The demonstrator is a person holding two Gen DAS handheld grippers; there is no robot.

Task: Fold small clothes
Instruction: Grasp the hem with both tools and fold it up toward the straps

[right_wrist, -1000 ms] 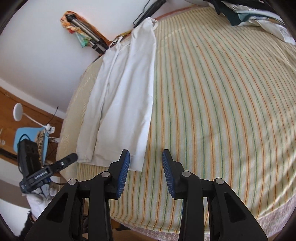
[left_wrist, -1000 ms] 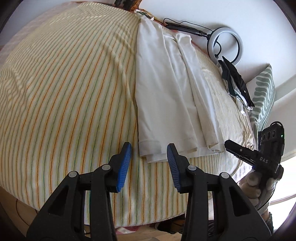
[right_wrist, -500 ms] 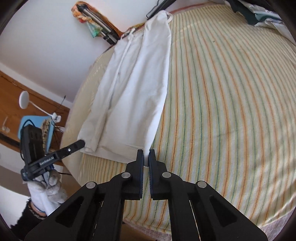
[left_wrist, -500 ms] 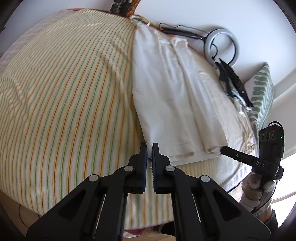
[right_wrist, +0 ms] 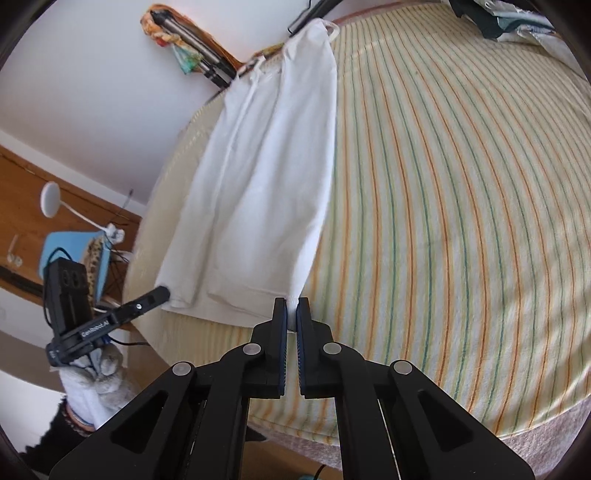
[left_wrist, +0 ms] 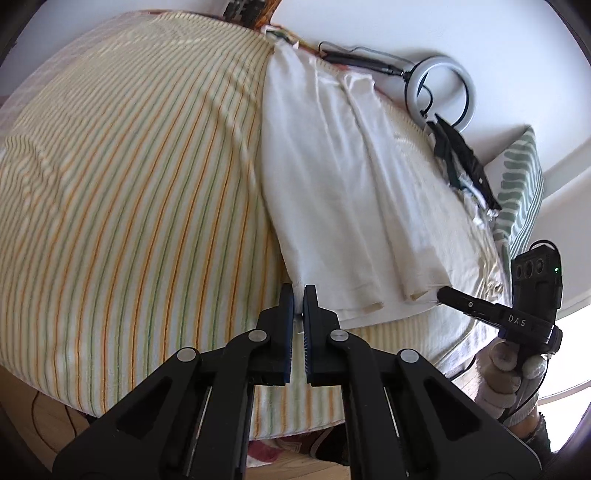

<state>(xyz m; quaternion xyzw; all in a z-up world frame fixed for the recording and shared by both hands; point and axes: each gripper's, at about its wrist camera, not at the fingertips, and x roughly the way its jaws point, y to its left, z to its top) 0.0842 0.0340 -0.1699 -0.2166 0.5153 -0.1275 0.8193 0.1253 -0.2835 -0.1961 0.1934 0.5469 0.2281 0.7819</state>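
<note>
A white long-sleeved garment [left_wrist: 332, 192] lies lengthwise on the striped bed, sleeves folded in over the body. My left gripper [left_wrist: 298, 295] is shut on its near hem corner at the left side. My right gripper [right_wrist: 291, 308] is shut on the other near hem corner; the garment [right_wrist: 266, 177] runs away from it toward the wall. Each gripper also shows in the other's view: the right one [left_wrist: 443, 293] at the hem's right end, the left one [right_wrist: 160, 293] at its left end. The hem is lifted slightly off the bed.
The bed has a cream sheet with orange and green stripes [left_wrist: 129, 184]. A ring light [left_wrist: 439, 92] and dark clothes [left_wrist: 458, 155] lie at the far side, a green-patterned pillow [left_wrist: 521, 192] beside them. More clothes [right_wrist: 517, 18] sit at the far right corner.
Both grippers went from open above the hem to shut on its two near corners. The hem now lifts slightly and the garment looks pulled taut.
</note>
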